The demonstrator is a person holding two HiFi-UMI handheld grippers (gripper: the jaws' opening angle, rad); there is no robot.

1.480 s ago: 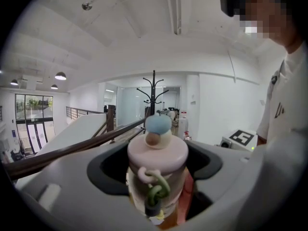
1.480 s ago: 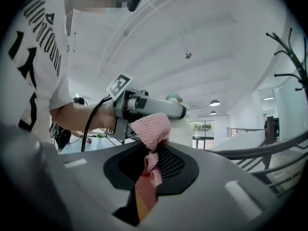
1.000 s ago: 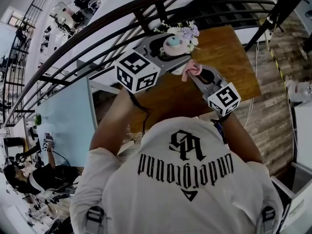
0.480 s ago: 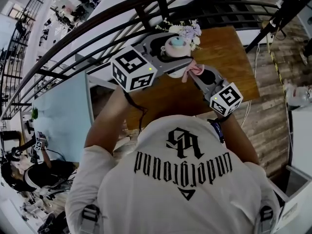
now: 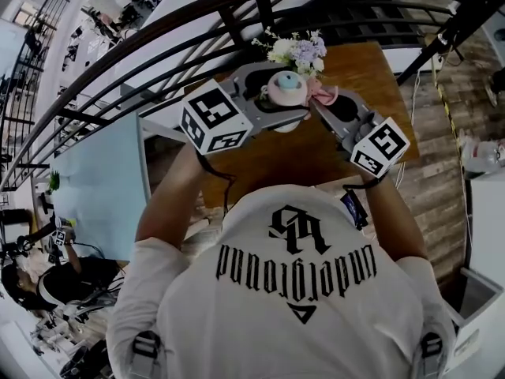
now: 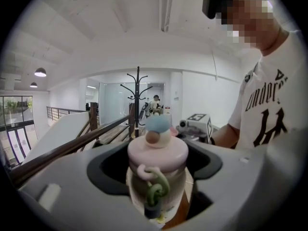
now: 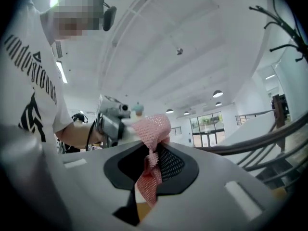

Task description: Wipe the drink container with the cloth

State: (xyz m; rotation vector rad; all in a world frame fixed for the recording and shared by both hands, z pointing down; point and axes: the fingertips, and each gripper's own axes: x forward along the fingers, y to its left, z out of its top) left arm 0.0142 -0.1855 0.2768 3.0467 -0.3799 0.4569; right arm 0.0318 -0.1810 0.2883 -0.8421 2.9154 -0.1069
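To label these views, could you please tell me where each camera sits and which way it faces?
Head view: on the person's head, facing down at the brown wooden table; shirt, left tool, right tool show.
Left gripper view: on the left tool, facing along jaws shut on the pink-lidded clear drink bottle; torso right.
Right gripper view: on the right tool, facing along jaws pinching the pink mesh cloth; torso left.
Each gripper view shows the other tool.

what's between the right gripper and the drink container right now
The pink cloth, pinched in the right gripper, bunched right beside the drink container. The head view shows it.
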